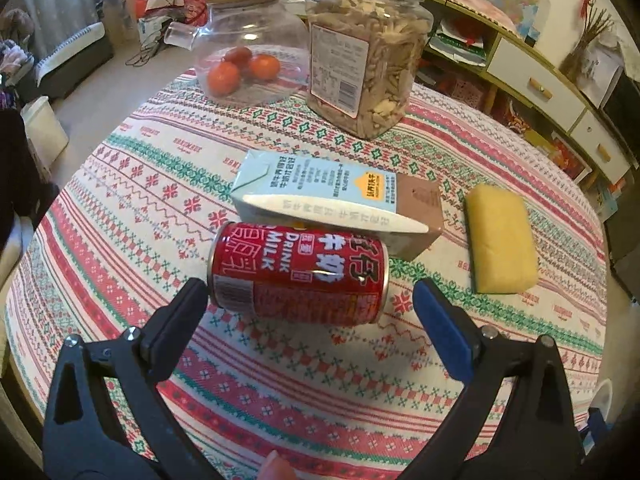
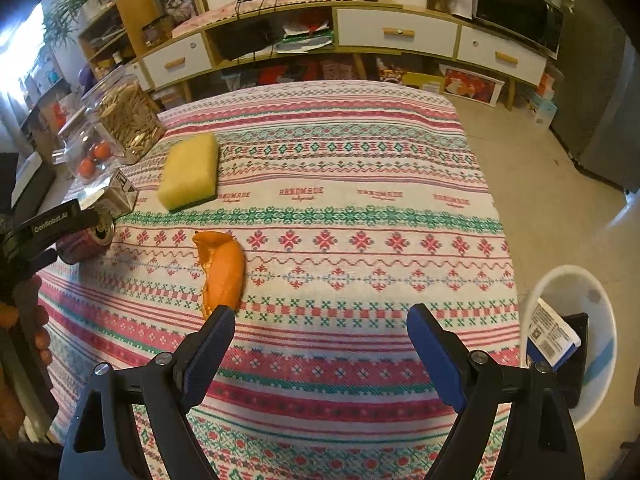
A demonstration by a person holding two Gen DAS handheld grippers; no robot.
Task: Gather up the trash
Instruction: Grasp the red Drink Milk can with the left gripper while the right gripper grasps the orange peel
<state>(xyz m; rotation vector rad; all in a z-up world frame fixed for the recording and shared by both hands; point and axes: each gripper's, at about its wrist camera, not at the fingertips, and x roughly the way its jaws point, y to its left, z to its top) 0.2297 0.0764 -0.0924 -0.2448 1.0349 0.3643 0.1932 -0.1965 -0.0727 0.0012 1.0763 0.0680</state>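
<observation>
Top of the right wrist view, a long low wooden sideboard with white drawers (image 2: 396, 32) runs along the wall, its open shelves cluttered. Bright window light (image 2: 18, 52) floods in at upper left. A pale beige floor (image 2: 532, 176) spreads right of the table with the red-and-green patterned cloth (image 2: 340, 184).

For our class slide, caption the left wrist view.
Open left claw reaches for a red can lying beside a carton on the tablecloth.
</observation>
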